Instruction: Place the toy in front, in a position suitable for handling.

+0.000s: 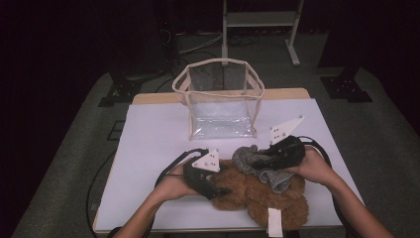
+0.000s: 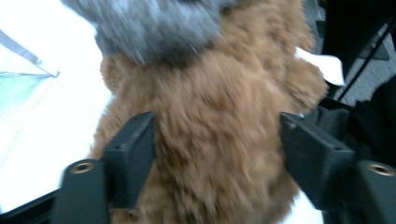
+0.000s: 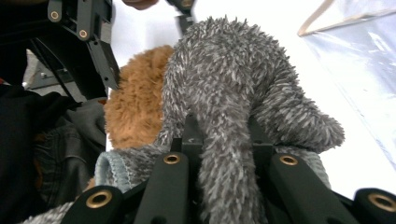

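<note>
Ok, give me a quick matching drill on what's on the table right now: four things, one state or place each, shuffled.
1. sock
2. teddy
3. bag
4. left gripper

a. jaws apart, straddling brown fur
b. clear, upright, at the table's far side
c. grey, pinched in the right gripper
d. brown, lying under the sock

Pairs: 1-c, 2-d, 3-b, 4-a
</note>
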